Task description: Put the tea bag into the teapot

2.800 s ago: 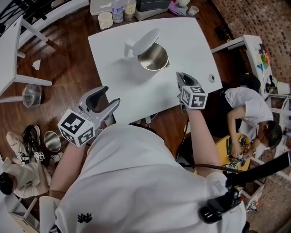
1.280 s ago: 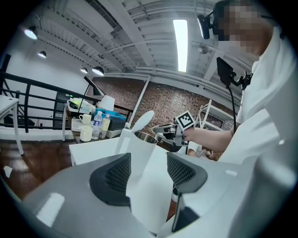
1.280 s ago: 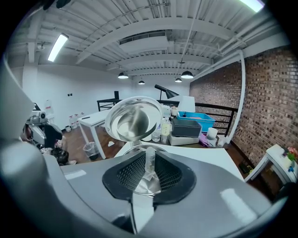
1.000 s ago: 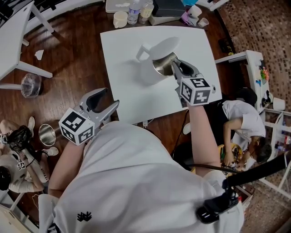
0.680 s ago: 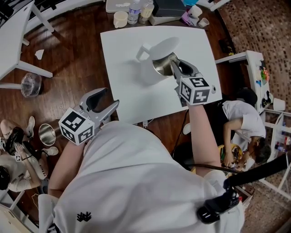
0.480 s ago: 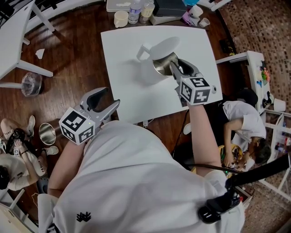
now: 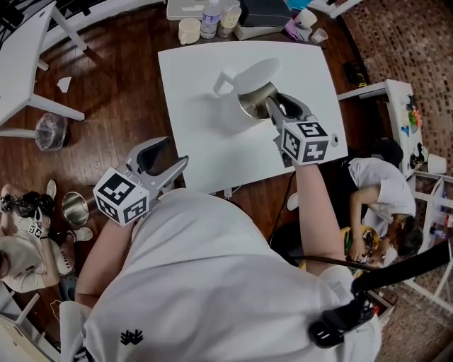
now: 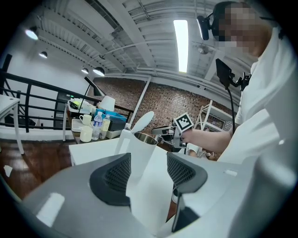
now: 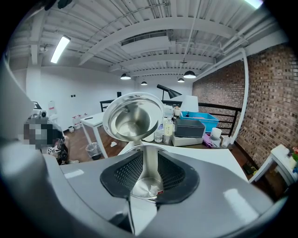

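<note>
One white teapot (image 7: 232, 117) stands toward the far right of the single white counter (image 7: 202, 159). Its one lid (image 7: 256, 72) is tipped up on the far side, away from the approach, so the steel mouth lies open.

There are two grippers. The right gripper (image 7: 280, 106) hangs at the mouth's right rim and is tilted down into it. Its jaws have just been opening and now stand a little apart, with nothing pinched between the pads. Through that gap, the right gripper view reaches the pot's steel floor. A pale scrap with a red fleck lies there, seemingly the one tea bag (image 9: 153, 190), though it is too small to be sure.

The left gripper (image 7: 174, 151) is held off the counter's near left corner, well apart from the pot, its jaws wide and empty.

Past the far edge stand a cream cup (image 7: 188, 30) and two bottles (image 7: 209, 14). On the floor to the left are a steel bowl (image 7: 73, 208) and a lined bin (image 7: 51, 131). Two other people sit nearby, one at the right (image 7: 386, 201) and one at the near left (image 7: 21, 265).
</note>
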Available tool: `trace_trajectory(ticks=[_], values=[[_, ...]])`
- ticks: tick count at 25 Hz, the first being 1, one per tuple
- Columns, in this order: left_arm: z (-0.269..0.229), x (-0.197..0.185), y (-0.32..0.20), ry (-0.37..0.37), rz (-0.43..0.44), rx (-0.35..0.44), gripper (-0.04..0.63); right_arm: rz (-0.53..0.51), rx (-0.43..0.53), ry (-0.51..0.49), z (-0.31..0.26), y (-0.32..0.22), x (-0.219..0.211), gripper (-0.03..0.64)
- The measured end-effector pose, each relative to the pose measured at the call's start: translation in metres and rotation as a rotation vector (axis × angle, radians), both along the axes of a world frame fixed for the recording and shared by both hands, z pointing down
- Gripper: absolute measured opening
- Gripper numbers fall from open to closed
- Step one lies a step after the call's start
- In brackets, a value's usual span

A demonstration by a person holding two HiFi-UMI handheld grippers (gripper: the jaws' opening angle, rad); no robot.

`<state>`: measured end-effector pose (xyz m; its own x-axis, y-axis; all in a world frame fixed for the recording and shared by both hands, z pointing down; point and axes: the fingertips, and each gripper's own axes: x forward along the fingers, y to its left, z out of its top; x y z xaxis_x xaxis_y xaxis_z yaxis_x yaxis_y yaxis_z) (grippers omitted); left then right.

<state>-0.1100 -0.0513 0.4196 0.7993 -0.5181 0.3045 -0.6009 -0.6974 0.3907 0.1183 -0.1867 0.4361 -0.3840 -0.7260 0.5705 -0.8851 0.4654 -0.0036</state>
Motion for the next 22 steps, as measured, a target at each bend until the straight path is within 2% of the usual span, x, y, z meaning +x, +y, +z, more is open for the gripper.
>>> trace_trajectory(ticks=[13,22], values=[[-0.002,0.002,0.002,-0.004,0.008,0.011,0.241,0.015,0.021,-0.022,-0.010,0.010,0.002,0.098],[-0.017,0.002,-0.007,-0.003,0.032,0.039,0.241,0.038,0.090,-0.075,-0.053,0.046,0.002,0.098]])
